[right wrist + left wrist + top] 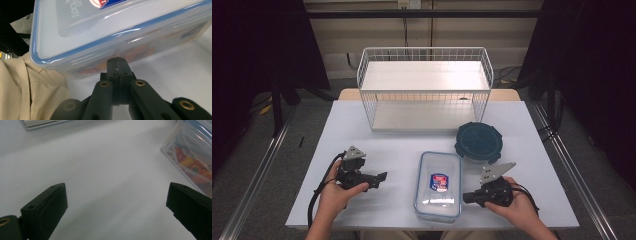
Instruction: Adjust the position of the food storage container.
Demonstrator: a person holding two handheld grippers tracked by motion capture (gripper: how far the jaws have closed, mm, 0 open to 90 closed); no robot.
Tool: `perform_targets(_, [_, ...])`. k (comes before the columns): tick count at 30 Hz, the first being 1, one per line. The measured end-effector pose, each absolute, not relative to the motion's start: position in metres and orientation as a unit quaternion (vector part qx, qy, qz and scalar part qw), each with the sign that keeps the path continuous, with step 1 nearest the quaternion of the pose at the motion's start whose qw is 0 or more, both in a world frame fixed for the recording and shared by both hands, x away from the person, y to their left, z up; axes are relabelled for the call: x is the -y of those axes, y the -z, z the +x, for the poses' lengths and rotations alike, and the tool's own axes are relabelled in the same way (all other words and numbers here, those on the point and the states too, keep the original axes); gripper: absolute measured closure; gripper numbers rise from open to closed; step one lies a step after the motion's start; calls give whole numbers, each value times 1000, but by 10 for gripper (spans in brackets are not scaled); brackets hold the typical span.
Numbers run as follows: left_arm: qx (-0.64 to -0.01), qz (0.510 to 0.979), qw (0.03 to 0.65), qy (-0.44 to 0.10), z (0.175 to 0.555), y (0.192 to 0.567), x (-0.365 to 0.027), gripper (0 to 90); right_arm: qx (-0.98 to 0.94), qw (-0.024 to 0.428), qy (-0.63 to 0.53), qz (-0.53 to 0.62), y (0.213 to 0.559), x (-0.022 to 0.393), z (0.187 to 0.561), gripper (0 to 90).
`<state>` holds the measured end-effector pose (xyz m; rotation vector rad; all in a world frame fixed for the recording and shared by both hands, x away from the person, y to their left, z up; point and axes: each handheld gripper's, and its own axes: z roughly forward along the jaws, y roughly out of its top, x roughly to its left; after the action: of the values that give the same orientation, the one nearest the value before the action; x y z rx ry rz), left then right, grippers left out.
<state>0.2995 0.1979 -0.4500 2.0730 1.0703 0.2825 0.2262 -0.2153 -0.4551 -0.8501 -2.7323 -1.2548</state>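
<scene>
A clear rectangular food box (438, 186) with a blue-rimmed lid and a red and blue label lies on the white table (362, 135) near its front edge. My right gripper (466, 198) rests just right of the box, jaws shut together with nothing between them, tips close to the box wall (105, 50). My left gripper (382, 177) lies left of the box, pointing toward it, jaws wide open over bare table (115, 197). A corner of the box (192, 157) with orange and red food inside shows in the left gripper view.
A round dark teal container (479, 142) sits behind the box to the right. A white wire two-tier rack (424, 90) stands at the back of the table. A beige sleeve (22, 90) lies at the table's front edge.
</scene>
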Motion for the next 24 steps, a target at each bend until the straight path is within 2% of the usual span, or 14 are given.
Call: perform_targets(24, [-438, 807, 379, -110, 293, 449, -211, 38, 876, 13, 414, -248, 457, 180, 233, 900])
